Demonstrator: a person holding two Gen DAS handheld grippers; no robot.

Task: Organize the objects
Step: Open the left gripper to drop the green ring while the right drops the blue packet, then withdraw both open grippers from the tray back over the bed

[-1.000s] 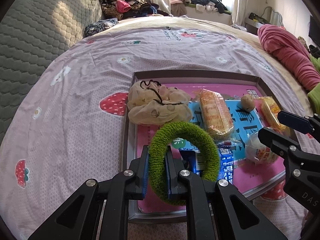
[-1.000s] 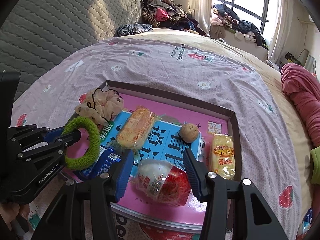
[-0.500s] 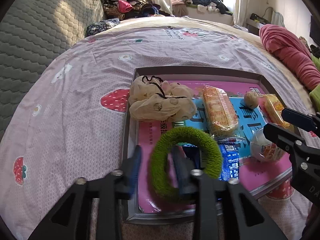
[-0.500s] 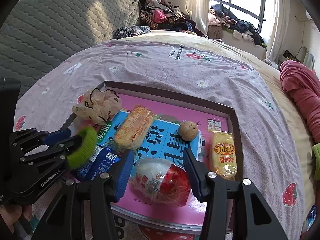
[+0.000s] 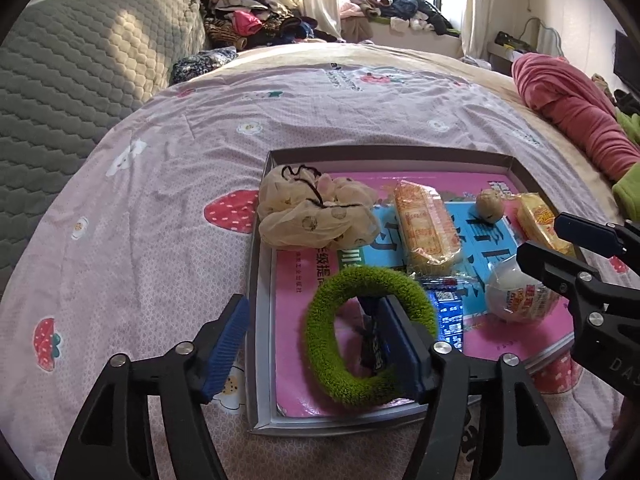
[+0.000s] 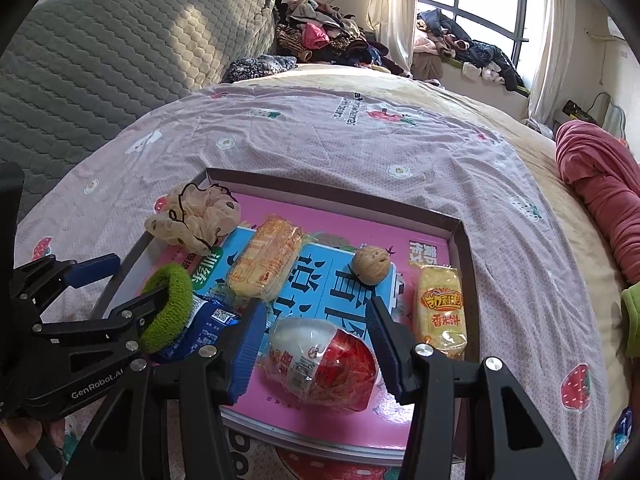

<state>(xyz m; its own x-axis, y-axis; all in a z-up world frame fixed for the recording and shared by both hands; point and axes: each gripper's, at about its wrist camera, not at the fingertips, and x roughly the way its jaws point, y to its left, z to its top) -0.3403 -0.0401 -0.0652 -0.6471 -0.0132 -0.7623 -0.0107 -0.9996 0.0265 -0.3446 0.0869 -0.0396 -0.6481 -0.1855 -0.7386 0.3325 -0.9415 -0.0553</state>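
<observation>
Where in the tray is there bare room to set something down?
The tray is free along the pink back strip behind the walnut and between the green scrunchie and the left wall. The front half is crowded with snack packs.

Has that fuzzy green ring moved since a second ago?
Yes. The green ring has tipped down toward the tray floor as the left gripper jaws opened; one finger is still threaded through it.

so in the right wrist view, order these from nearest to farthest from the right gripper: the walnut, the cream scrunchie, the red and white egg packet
1. Red and white egg packet: between the right gripper's fingers, at the tray's near edge.
2. Walnut: just beyond the fingertips, mid tray.
3. Cream scrunchie: far left corner of the tray.
</observation>
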